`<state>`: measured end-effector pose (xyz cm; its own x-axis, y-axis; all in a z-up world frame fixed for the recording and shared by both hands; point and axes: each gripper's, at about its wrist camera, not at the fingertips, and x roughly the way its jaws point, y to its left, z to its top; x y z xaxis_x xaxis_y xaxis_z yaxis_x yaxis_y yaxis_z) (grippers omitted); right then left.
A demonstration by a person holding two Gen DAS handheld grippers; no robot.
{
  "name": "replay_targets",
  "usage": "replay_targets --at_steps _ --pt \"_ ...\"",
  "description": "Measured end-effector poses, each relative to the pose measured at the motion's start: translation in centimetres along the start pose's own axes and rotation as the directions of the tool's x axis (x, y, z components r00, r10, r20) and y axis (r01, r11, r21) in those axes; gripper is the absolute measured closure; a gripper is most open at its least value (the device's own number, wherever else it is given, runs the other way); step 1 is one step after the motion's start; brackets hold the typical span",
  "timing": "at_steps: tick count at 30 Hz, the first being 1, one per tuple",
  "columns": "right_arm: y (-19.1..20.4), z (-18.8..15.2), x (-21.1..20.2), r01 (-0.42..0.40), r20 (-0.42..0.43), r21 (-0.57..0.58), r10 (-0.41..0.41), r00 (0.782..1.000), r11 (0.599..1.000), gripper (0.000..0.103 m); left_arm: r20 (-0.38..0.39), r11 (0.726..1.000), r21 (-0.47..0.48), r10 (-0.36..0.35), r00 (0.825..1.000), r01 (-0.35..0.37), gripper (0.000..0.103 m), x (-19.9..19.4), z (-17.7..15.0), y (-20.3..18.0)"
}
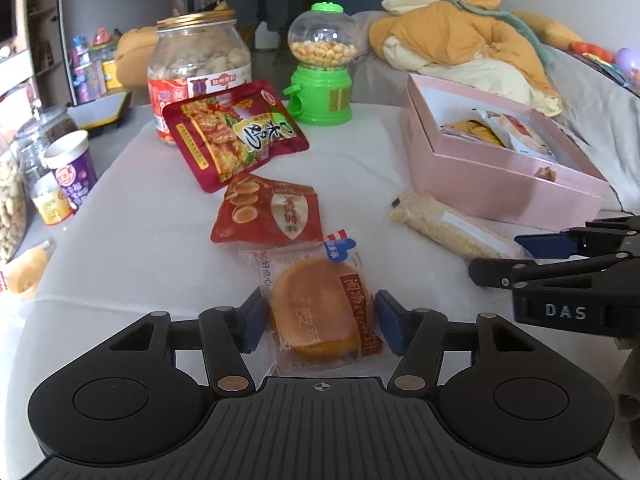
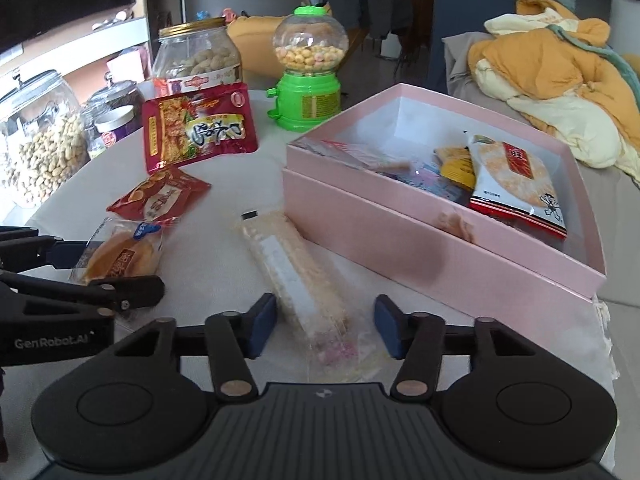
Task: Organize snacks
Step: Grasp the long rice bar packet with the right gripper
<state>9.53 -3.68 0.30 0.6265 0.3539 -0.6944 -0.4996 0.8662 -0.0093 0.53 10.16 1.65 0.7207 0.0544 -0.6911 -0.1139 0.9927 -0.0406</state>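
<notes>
Left view: my left gripper [image 1: 320, 322] straddles the cake [image 1: 322, 308], pads right at its wrapper. I think they are touching it, though I can't be sure they bite yet. Squeezing harder could crush it; a loose hold could drop it short of the box [image 1: 500, 168].

Right view: my right gripper [image 2: 325, 326] stands part open around the near end of the bar [image 2: 294, 272], just in front of the box [image 2: 440, 252], gripping nothing. Its slick wrapper could slide out.

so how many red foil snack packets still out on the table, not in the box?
2. The larger red foil packet leans against the gold-lidded clear plastic jar; the smaller red foil packet lies flat just in front of it. More could be hidden inside the pink cardboard box.
</notes>
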Motion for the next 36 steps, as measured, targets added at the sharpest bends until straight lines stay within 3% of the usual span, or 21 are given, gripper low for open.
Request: replay_targets --at_steps 7,15,22,27,32,34,36 --pt "-0.4 -1.8 -2.6 -0.058 -0.061 0.047 0.060 0.996 0.997 0.061 0.010 0.999 -0.023 -0.049 0.999 0.049 0.041 -1.1 -1.0 0.1" --pt "-0.4 -4.2 -4.9 -0.065 -0.043 -0.046 0.063 0.997 0.997 0.061 0.042 0.998 -0.033 -0.046 0.998 0.047 0.042 -2.0 -2.2 0.0" --pt "-0.9 -4.8 -4.4 -0.089 0.027 -0.021 0.090 0.996 0.996 0.047 0.066 0.999 -0.043 -0.028 0.997 0.031 0.042 -1.4 -2.0 -0.1" --pt "-0.3 -4.4 -4.0 -0.085 0.022 -0.034 0.086 0.996 0.996 0.035 0.062 0.999 -0.035 -0.011 0.998 0.013 0.041 -1.3 -1.9 -0.3" --pt "0.1 -2.4 -2.3 -0.066 0.003 -0.026 0.066 0.998 0.997 0.034 0.066 0.999 -0.039 -0.024 0.998 0.026 0.041 -1.5 -2.2 -0.1" --pt "0.3 -1.6 -1.5 -0.062 -0.007 -0.012 0.062 0.998 0.998 0.035 0.069 0.999 -0.038 -0.025 0.997 0.028 0.041 -1.5 -2.2 -0.1" --pt "0.9 -0.9 -1.3 -0.053 -0.022 -0.027 0.052 0.998 0.998 0.055 0.073 0.999 -0.034 -0.025 0.997 0.027 0.041 -1.5 -2.3 -0.1"
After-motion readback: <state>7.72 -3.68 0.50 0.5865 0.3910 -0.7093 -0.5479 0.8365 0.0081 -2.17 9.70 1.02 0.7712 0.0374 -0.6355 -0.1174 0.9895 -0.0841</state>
